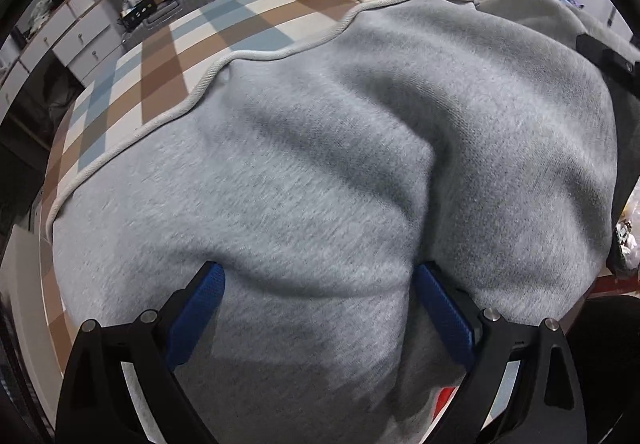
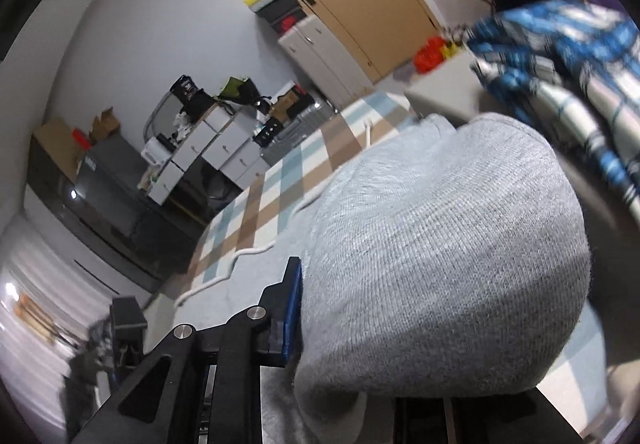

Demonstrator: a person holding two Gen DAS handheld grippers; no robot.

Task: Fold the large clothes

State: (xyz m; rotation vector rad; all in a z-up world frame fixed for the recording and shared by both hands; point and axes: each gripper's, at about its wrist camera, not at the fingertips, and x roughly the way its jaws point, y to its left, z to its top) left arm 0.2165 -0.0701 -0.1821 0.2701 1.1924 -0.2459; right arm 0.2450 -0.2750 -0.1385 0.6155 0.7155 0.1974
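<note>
Grey sweatshirt [image 1: 320,171] on checked bed [image 1: 168,55], left gripper [image 1: 320,308] spread wide, right gripper [image 2: 304,308] clamping it, cluttered room.

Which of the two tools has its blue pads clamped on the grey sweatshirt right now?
The right tool: grey sweatshirt fabric bunches against its blue pad. The left tool's pads stand wide apart.

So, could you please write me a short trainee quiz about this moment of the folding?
1. True or false: the left hand-held gripper has its blue pads wide apart over the grey sweatshirt.
2. What is the right hand-held gripper clamped on? A. the white cord B. a bunch of sweatshirt cloth C. the blue plaid cloth
3. What pattern has the cover under the sweatshirt?

Key: 1 true; 2 B; 3 checked, in brown, blue and white.
</note>
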